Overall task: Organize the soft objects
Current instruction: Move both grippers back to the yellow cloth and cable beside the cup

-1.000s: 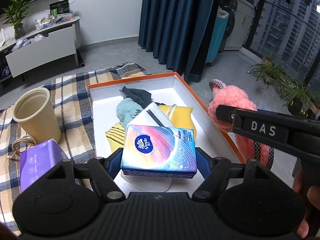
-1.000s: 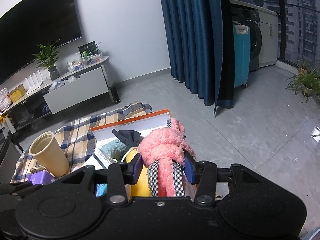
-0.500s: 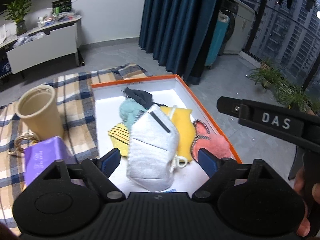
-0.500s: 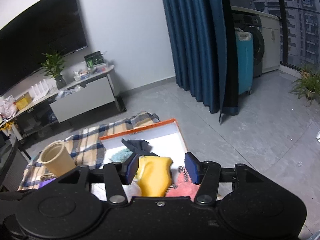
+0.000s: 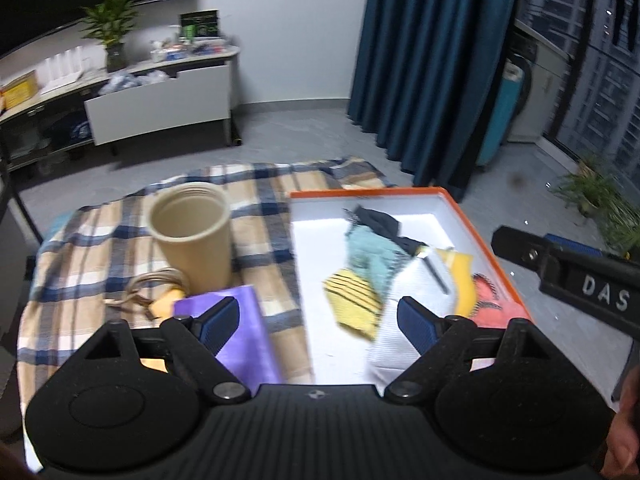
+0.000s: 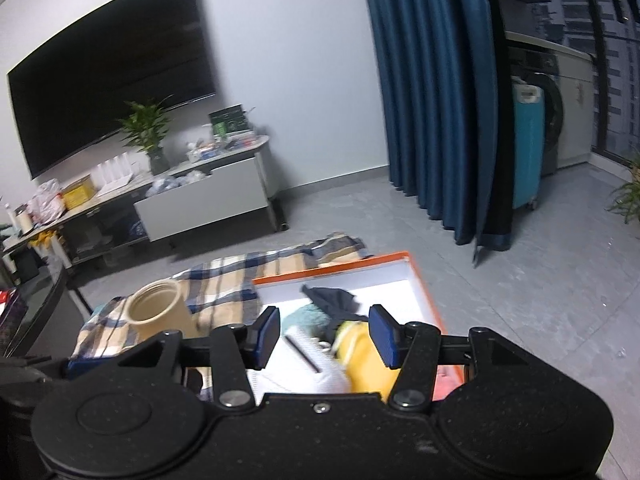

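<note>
Both tongs were spread wide with nothing in them, hanging over the orange-rimmed box of soft stuff.

The left tongs [image 5: 318, 322] had their blue pads apart, sitting above the gap between the purple tissue pack [image 5: 240, 332] and the orange-rimmed box [image 5: 456, 204]. The right tongs [image 6: 323, 336] were just as open, over the same box [image 6: 424, 280]. Inside it were a white face mask [image 5: 404, 300], a yellow pouch [image 5: 460, 276], a yellow striped cloth [image 5: 352, 304], a teal fluffy cloth [image 5: 366, 250], a dark cloth [image 5: 378, 220] and a pink plush slipper [image 5: 494, 304] against the right wall. On the plaid blanket [image 5: 100, 240] stood a beige cup [image 5: 192, 236], with a coiled cord [image 5: 154, 286] beside it. Kinda blurry, so small details were hard to make out.
</note>
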Demonstrator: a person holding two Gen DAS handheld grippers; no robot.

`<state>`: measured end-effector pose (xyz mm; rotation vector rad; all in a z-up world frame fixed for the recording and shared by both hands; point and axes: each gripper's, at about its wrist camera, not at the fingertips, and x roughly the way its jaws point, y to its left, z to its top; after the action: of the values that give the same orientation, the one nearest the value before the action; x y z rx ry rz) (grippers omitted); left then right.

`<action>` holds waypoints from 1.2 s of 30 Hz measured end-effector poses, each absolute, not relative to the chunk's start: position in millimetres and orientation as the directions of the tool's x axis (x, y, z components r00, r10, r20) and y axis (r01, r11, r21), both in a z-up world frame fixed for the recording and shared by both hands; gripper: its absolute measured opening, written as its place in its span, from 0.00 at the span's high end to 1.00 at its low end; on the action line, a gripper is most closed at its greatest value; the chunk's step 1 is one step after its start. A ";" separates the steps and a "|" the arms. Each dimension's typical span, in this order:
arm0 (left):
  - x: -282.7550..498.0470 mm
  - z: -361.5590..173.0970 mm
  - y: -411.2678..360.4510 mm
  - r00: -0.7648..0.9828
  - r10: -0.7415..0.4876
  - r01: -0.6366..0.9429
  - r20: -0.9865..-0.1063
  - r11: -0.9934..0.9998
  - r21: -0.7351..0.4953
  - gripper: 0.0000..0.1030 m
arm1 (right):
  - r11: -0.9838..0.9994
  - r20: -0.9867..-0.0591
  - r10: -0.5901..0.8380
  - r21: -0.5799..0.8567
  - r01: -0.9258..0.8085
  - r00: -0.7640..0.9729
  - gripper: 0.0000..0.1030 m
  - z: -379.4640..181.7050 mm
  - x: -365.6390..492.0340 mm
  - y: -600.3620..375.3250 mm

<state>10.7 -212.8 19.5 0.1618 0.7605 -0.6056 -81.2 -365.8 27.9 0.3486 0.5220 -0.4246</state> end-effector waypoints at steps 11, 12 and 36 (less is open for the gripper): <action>28.9 25.0 -164.5 0.613 -0.405 0.476 -0.679 0.875 -0.093 0.14 | 0.925 -0.539 -0.176 0.195 0.325 0.824 0.40 32.3 -51.1 -314.1; 30.1 25.1 -160.6 0.616 -0.400 0.468 -0.679 0.879 -0.093 0.14 | 0.929 -0.539 -0.168 0.193 0.315 0.825 0.41 32.1 -48.3 -310.6; 69.2 -33.5 -62.5 0.576 -0.326 0.421 -0.750 0.905 -0.070 0.13 | 0.976 -0.564 -0.007 0.177 0.129 0.826 0.41 26.3 -13.3 -240.9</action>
<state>69.2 -62.5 -33.5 0.1207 0.8512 -0.4381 -13.3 -240.9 26.3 0.2122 0.5956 -0.0730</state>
